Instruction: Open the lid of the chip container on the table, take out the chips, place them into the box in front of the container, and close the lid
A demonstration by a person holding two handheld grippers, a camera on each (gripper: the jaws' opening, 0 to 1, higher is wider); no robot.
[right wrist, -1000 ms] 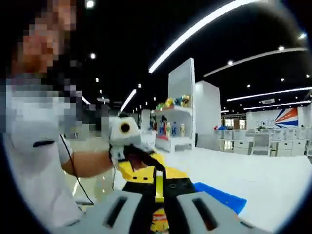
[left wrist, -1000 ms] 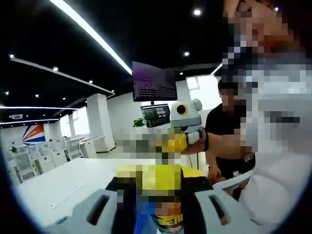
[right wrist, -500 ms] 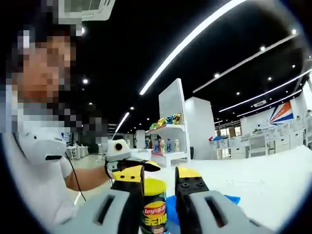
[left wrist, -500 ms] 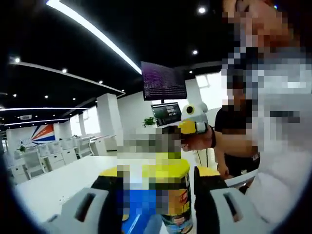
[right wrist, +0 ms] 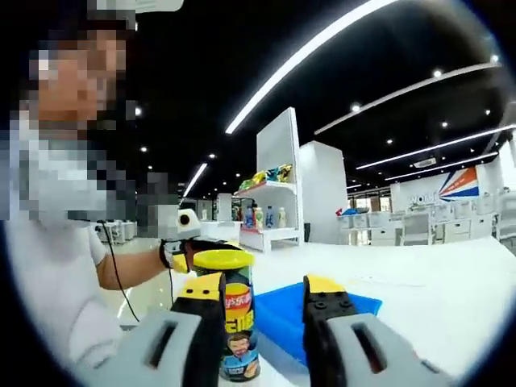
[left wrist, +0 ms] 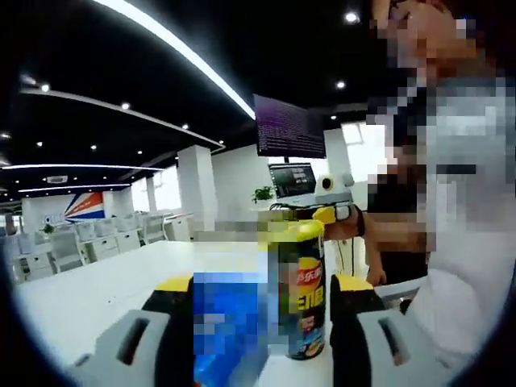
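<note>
- Now both grippers are seen drawn back from the chip container [right wrist: 231,322], which a second ago was crowded close between the jaws in both views.
- Left gripper [left wrist: 262,326]: jaws are held apart, with the can standing upright between them but farther off, touched by neither. Half a second ago the can was framed much more tightly.
- Right gripper [right wrist: 264,322]: jaws are likewise spread and empty; the can is seen by the left jaw, beyond it. A second ago these jaws were nearly closed together.
- The yellow lid [right wrist: 222,259] is seen seated on the can's top; it is judged not yet opened.
- The blue box [right wrist: 306,310] is seen lying on the white table [right wrist: 435,290], just beside the can.
- The left gripper, yellow-tipped, is seen close behind the can in the right gripper view.
- Judgement: the can appears to have been set down and released; lid removal is taken as the next step, with chips not yet transferred.
</note>
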